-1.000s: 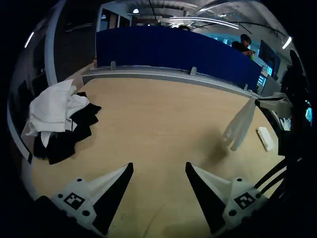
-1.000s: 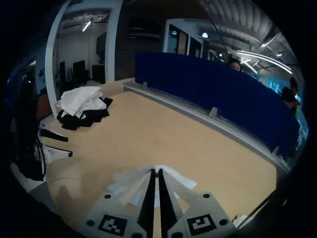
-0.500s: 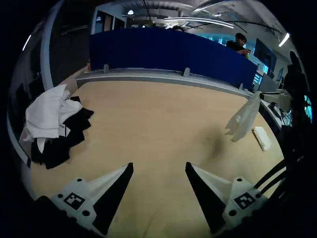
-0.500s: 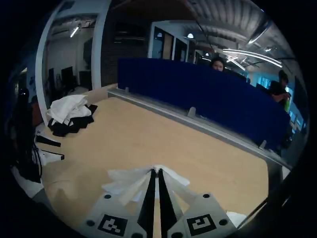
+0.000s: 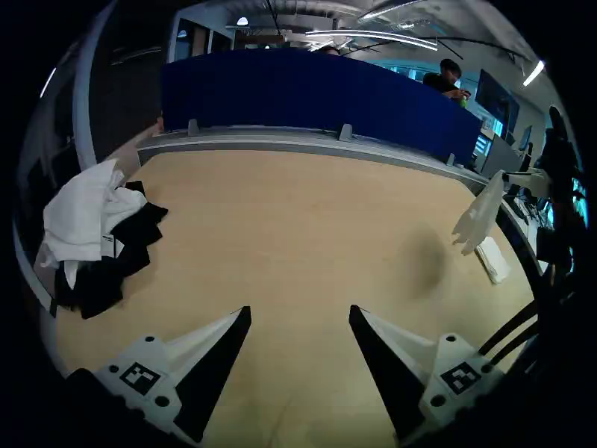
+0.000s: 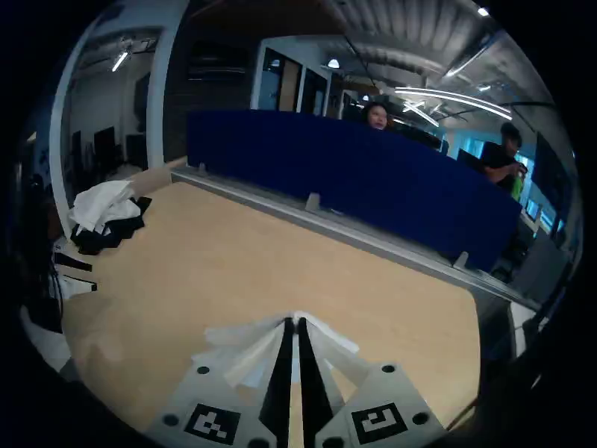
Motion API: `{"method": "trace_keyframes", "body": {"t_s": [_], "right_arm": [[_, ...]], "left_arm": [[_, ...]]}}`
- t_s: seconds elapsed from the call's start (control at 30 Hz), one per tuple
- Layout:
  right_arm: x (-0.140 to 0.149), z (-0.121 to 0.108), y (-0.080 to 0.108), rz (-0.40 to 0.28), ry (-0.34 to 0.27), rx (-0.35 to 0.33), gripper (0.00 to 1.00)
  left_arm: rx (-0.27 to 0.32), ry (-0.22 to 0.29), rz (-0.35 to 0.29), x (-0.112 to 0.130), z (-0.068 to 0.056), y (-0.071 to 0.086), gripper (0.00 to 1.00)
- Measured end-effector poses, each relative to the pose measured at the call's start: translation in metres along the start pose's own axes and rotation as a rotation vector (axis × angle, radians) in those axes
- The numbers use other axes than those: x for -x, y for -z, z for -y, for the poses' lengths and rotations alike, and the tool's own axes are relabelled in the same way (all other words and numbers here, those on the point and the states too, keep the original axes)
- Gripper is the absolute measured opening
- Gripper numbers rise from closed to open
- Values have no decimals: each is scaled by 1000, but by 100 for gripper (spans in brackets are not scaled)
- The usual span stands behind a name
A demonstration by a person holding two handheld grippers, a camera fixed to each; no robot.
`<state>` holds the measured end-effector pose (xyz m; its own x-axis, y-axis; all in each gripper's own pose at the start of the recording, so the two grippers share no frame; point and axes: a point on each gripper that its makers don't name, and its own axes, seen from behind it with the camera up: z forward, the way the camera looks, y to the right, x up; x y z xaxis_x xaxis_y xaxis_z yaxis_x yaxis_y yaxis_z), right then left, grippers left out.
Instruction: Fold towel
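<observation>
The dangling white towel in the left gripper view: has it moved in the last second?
Yes. The towel hanging from the right gripper has drifted rightward, now almost over the folded cloth on the table.

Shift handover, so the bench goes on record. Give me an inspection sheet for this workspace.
Surface: wooden table, a soft shadow on it.
Job's things: white towel hangs clear of the table from the right gripper.
Clutter: pile of white and black cloths at one end of the table; folded white cloth near the other end.
Grippers: left gripper jaws open, holding nothing; right gripper jaws shut on the white towel.
Cables: black cables beside the left gripper.
Surroundings: blue partition along the far edge, people behind it.
</observation>
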<state>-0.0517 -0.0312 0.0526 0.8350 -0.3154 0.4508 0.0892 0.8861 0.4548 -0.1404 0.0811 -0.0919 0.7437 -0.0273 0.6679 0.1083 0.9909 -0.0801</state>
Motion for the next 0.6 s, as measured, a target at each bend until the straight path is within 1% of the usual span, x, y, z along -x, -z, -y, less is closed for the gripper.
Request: {"method": "trace_keyframes", "body": {"t_s": [0.3,0.6], "right_arm": [[16,-62,10,25,-9,60,5],[26,-114,8,51,-11,106,5]], "left_arm": [[-5,-21,9,-3,-4,-5,98],[-5,-25,14,-7,-13,-10,98]]}}
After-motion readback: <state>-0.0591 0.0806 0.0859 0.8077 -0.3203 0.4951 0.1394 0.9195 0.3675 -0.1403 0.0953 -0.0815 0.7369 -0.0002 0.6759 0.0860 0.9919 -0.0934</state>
